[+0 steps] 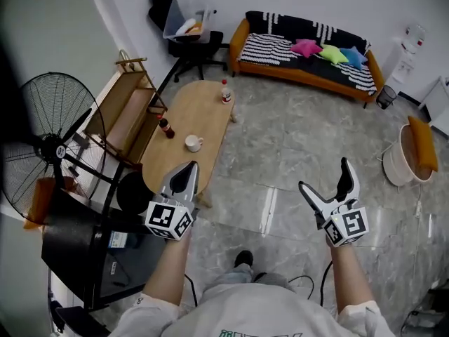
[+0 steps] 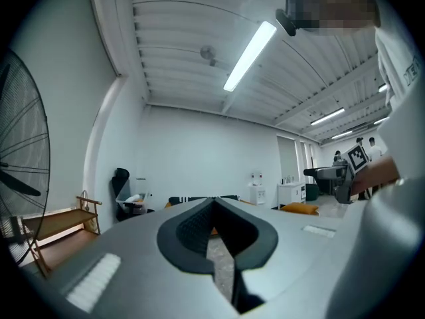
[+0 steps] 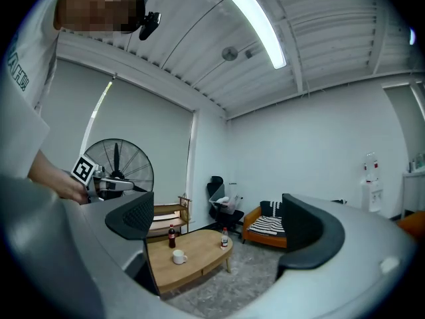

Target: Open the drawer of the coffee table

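1. The left gripper [image 1: 188,173] is clenched on nothing. The right gripper [image 1: 324,175] is released and empty. Both hang well short of the table.
2. The table [image 1: 184,133] lies ahead to the left. Its drawer [image 3: 201,269] seems set in the long side and looks closed.
3. A cup [image 1: 193,143] and bottles [image 1: 166,128] stand on top. A hard or skewed pull could jolt the table and tip them, and a shallow grip could slip off.

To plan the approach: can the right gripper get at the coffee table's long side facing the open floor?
Probably yes, after moving closer: the right gripper is open and empty, and only bare floor lies between it and the coffee table.
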Action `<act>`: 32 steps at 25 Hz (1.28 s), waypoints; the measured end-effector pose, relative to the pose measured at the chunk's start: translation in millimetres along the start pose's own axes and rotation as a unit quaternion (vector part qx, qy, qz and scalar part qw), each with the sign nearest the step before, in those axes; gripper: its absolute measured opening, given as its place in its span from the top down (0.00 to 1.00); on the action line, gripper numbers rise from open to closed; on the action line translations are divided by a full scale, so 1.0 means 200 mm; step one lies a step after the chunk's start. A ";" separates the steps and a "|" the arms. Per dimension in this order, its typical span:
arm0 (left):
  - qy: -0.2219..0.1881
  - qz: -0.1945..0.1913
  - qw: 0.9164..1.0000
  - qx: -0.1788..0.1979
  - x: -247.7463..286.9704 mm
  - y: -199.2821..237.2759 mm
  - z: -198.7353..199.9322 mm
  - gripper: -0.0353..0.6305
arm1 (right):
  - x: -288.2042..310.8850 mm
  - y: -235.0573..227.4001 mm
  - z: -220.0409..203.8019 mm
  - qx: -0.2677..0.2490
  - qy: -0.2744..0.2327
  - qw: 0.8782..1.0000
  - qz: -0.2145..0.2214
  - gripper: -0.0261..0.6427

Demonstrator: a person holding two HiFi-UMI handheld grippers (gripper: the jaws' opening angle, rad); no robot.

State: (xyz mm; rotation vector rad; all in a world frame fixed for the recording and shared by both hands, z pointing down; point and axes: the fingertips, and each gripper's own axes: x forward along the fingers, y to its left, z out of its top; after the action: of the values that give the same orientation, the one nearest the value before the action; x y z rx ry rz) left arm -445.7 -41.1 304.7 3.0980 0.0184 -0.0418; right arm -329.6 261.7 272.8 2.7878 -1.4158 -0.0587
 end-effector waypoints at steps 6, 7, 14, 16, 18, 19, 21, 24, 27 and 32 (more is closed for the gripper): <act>-0.004 -0.018 1.000 0.000 0.25 0.07 0.02 0.95 | 0.14 -0.10 0.00 -0.010 0.013 1.000 -0.010 0.08; -0.005 -0.019 1.000 0.002 0.29 0.07 0.03 0.95 | 0.16 -0.14 0.00 -0.011 0.013 1.000 -0.011 0.08; -0.007 -0.007 1.000 0.017 0.63 0.00 0.08 0.95 | 0.27 -0.50 0.00 -0.006 0.007 1.000 -0.006 0.08; -0.007 -0.001 1.000 0.022 0.76 -0.02 0.08 0.95 | 0.33 -0.63 -0.02 -0.003 0.004 1.000 -0.002 0.08; -0.007 0.009 1.000 0.024 0.90 -0.05 0.08 0.95 | 0.40 -0.78 -0.03 -0.001 0.005 1.000 0.005 0.08; -0.008 0.015 1.000 0.023 0.98 -0.06 0.09 0.95 | 0.43 -0.85 -0.04 -0.001 0.007 1.000 0.011 0.08; -0.008 0.029 0.999 0.022 1.12 -0.10 0.09 0.95 | 0.50 -0.99 -0.05 0.000 0.012 1.000 0.025 0.08; -0.011 0.048 0.998 0.024 1.30 -0.16 0.10 0.95 | 0.60 -1.18 -0.07 0.001 0.020 0.999 0.049 0.08; -0.013 0.062 0.998 0.026 1.45 -0.18 0.11 0.95 | 0.71 -1.31 -0.07 -0.005 0.022 0.997 0.071 0.08; 0.001 0.076 0.997 0.030 1.64 -0.17 0.09 0.95 | 0.87 -1.50 -0.12 0.008 0.027 0.996 0.084 0.08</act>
State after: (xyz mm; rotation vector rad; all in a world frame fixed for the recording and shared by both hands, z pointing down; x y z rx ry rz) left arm -118.6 -4.0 276.4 3.1481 -0.2212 -0.0351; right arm 15.6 297.1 282.8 2.6485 -1.6369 0.0292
